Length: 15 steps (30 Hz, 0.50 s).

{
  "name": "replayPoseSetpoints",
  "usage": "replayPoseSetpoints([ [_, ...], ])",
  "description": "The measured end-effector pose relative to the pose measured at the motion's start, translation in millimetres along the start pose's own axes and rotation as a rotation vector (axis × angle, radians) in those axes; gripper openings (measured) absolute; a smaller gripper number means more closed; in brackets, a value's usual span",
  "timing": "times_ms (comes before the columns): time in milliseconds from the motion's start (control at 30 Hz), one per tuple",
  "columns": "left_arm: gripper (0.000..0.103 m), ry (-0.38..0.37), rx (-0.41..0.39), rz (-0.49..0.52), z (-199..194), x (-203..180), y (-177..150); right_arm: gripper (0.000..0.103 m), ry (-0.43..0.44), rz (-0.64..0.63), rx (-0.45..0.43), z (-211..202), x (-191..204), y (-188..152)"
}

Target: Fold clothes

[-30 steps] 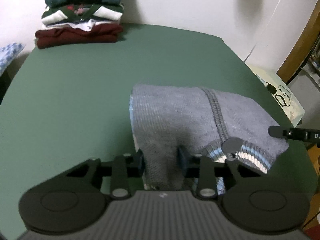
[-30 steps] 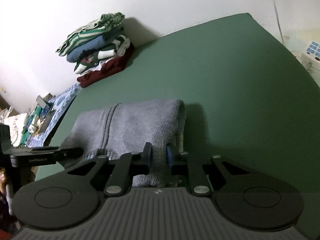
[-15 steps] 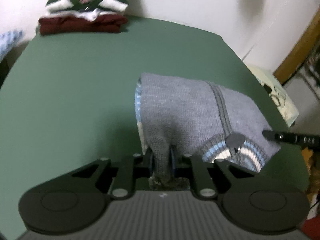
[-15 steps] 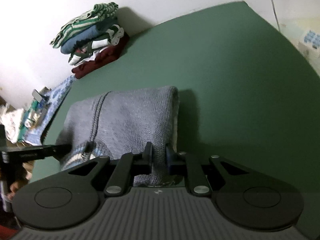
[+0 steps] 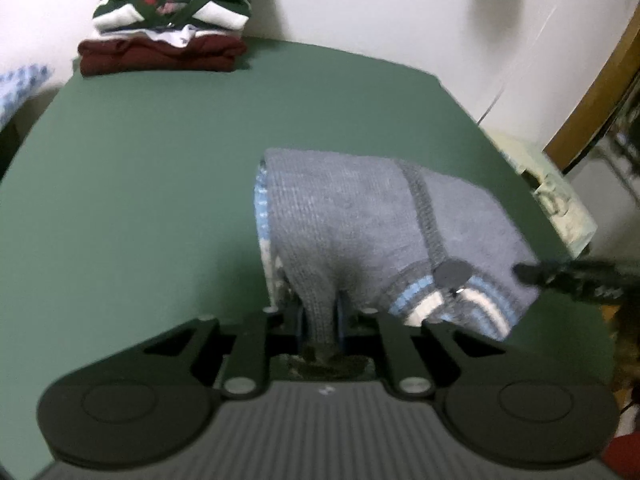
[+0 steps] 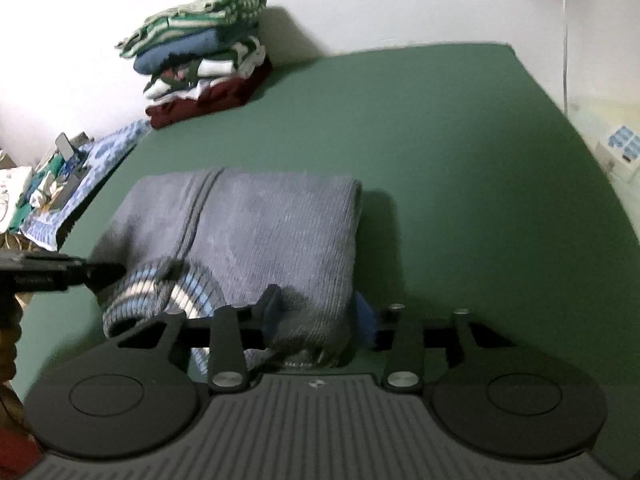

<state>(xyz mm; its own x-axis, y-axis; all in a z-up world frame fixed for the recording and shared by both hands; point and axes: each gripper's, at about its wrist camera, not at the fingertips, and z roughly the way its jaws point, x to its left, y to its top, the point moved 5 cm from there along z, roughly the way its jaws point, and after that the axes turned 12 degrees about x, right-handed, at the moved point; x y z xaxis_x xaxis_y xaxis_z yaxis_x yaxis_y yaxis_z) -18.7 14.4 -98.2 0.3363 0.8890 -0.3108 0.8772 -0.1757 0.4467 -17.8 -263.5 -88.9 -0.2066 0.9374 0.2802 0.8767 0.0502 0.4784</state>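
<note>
A grey knitted sweater (image 5: 360,216) with blue and white striped cuffs lies folded on the green table (image 5: 160,160). My left gripper (image 5: 320,316) is at its near left corner, its jaws closing, and both pads pinch a raised fold of grey knit. In the right wrist view the same sweater (image 6: 260,220) fills the middle. My right gripper (image 6: 318,312) is at the sweater's near right corner, its jaws opening. The knit sits loosely between its pads. Each gripper's finger also shows from the side in the other view, the right gripper (image 5: 568,274) and the left gripper (image 6: 60,272).
A stack of folded clothes (image 5: 168,20) stands at the table's far left corner against the white wall, also seen as a stack (image 6: 200,64) in the right wrist view. A blue patterned cloth (image 6: 80,184) with clutter lies off the table's left edge. A pale box (image 5: 560,200) sits beyond the right edge.
The left jaws have closed from wide apart onto the grey fold. The right jaws, earlier tight on the sweater's edge, have spread apart.
</note>
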Motion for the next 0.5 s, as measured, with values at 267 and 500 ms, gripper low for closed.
replayPoseSetpoints([
  [267, 0.010, -0.012, 0.018, 0.037, 3.5, -2.6, -6.3, 0.013, 0.002, -0.004, 0.048, 2.6, -9.7, -4.1],
  [500, 0.039, 0.050, -0.006, 0.076, -13.0, 2.7, -10.0, 0.028, -0.018, -0.007, 0.034, 3.1, -11.1, -2.7],
])
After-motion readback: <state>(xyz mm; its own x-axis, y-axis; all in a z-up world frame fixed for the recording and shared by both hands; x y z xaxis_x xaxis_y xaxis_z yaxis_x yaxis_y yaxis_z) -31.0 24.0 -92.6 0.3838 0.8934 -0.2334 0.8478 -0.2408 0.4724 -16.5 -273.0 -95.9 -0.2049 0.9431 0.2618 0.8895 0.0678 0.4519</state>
